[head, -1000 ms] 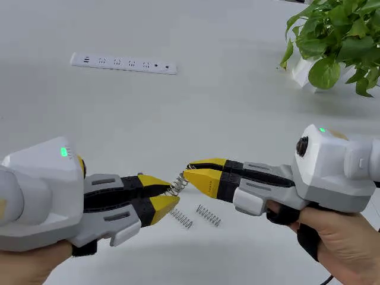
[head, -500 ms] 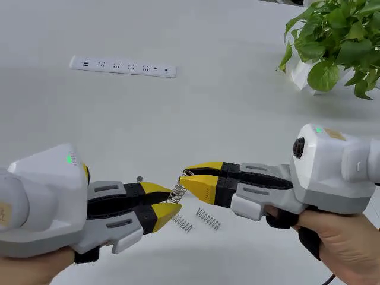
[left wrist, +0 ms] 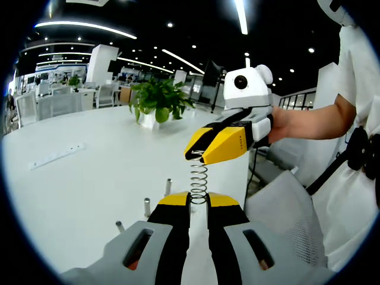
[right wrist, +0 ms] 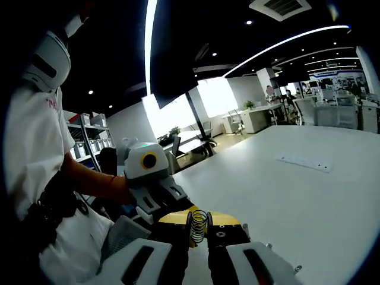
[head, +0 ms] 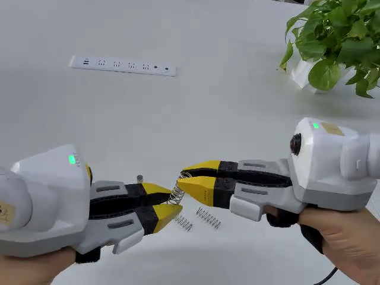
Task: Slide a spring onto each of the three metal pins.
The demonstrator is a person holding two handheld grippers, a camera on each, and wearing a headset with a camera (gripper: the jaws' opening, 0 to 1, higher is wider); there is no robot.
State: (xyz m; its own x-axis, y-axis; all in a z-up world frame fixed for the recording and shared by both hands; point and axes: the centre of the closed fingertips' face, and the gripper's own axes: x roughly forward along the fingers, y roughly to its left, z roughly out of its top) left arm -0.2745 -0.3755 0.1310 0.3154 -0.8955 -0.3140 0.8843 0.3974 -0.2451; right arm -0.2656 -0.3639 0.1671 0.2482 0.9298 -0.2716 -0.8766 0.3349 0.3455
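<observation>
Spring [head: 176, 192]: gripped at opposite ends by left tongs [head: 174, 200] and right tongs [head: 180, 178], both narrow, likely regripping for threading onto a pin [head: 139, 179].

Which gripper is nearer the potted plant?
Right. The right gripper works on the side of the potted plant; the left gripper is farther left. Both grip the spring.

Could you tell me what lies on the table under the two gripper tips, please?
One loose spring lies fully visible on the table; a second spring beside it is partly covered by the left gripper, its near end hidden.
</observation>
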